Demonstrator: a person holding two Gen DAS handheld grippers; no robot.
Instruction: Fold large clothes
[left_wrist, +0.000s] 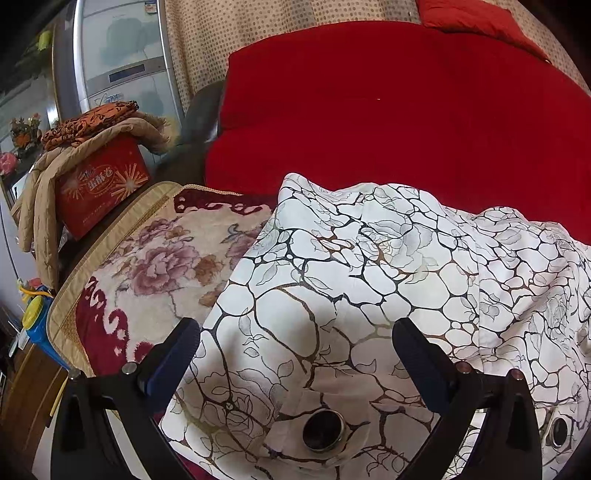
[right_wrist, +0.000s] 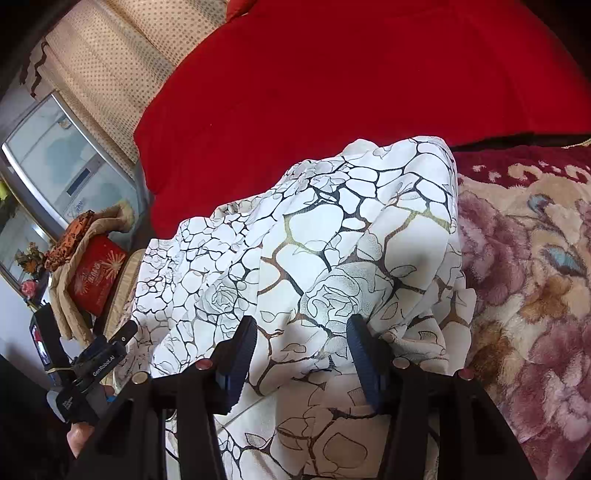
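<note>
White cloth veined in black and gold, heaped on a floral plush blanket

The white cracked-pattern fabric (left_wrist: 369, 280) lies rumpled, metal eyelets (left_wrist: 324, 430) at 6 o'clock, red sofa cushion (left_wrist: 388, 110) at 12. Left gripper (left_wrist: 295, 334) jaws stand wide apart over it; right gripper (right_wrist: 301, 341) jaws half apart, fabric bunched between, grip unclear.

The large cloth (left_wrist: 369, 288) lies on the blanket (left_wrist: 159, 258), and its far edge reaches the cushion (left_wrist: 388, 122) behind it. In the left wrist view the blanket shows to the left of the cloth; in the right wrist view it shows to the right. Further left stands a box (left_wrist: 99, 188), with a jacket (left_wrist: 40, 206) draped over it. A folded fabric (left_wrist: 88, 123) lies on top.
</note>
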